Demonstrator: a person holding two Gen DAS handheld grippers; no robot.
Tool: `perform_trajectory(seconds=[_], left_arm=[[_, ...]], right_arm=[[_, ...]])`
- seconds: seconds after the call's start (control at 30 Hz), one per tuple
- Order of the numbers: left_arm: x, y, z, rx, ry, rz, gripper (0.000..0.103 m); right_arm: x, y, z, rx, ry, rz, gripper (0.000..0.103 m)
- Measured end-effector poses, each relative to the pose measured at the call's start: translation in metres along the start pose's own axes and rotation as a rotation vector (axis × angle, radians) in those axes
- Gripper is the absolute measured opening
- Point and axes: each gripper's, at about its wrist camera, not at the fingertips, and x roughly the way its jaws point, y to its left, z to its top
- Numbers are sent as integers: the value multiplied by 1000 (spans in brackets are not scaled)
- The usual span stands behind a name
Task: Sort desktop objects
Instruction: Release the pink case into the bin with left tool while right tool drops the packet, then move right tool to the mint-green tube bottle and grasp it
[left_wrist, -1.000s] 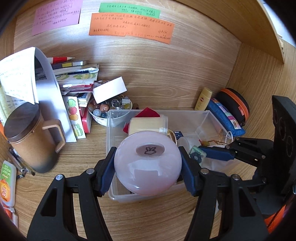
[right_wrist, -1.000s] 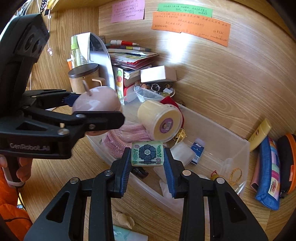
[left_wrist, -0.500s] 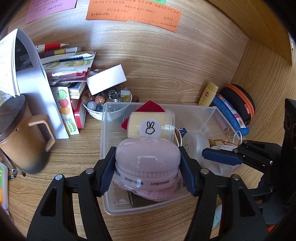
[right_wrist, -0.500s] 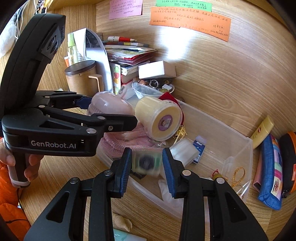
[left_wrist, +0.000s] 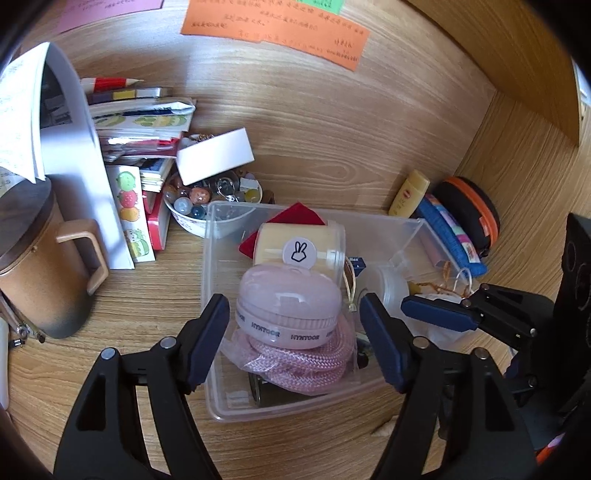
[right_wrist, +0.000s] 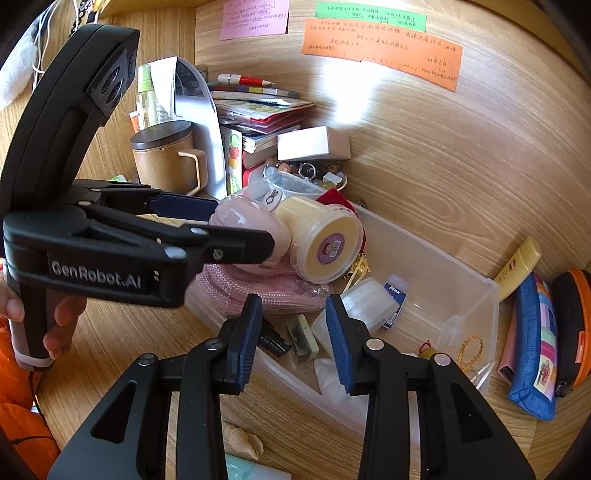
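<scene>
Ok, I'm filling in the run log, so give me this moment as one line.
left gripper: open, around pink case | right gripper: open, empty | pink case: on pink rope in clear bin

In the left wrist view, a clear bin (left_wrist: 391, 384) sits at centre frame on the desk (left_wrist: 332, 140). Inside it, a round case (left_wrist: 288, 306) lies on a coiled rope (left_wrist: 295, 360), with a lidded tub (left_wrist: 299, 242) on its side just behind them. A bowl of beads (left_wrist: 207, 206) touches the bin's upper-left corner, a small box (left_wrist: 214, 155) resting across it. A mug (left_wrist: 40, 266) stands at the left edge, a book stack (left_wrist: 140, 122) behind it. At right, a tube (left_wrist: 410, 192) and two pouches (left_wrist: 454, 232) lie beside the bin. Notes (left_wrist: 277, 29) hang along the top.
</scene>
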Motion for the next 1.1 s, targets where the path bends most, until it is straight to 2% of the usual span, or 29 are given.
perform_trajectory(seconds=[0.17, 0.3, 0.43, 0.57, 0.7, 0.8, 1.1], left_arm=[[-14, -3, 0, 18, -34, 36, 76], [-25, -5, -5, 31, -60, 63, 86], [-37, -9, -11, 51, -87, 86, 89], [-49, -13, -16, 67, -115, 114, 93], [-57, -18, -22, 80, -116, 137, 96], [-62, -22, -29, 93, -109, 160, 97], [-71, -33, -54, 99, -89, 167, 99]], right_arm=[[-10, 5, 1, -12, -23, -15, 42], [-20, 9, 0, -18, -48, -45, 58], [-31, 11, -4, -16, -66, -79, 68], [-40, 12, -8, -18, -81, -128, 73], [-49, 13, -14, -11, -93, -174, 81], [-54, 11, -19, 9, -92, -178, 83], [-75, 17, -45, 44, -96, -161, 86]])
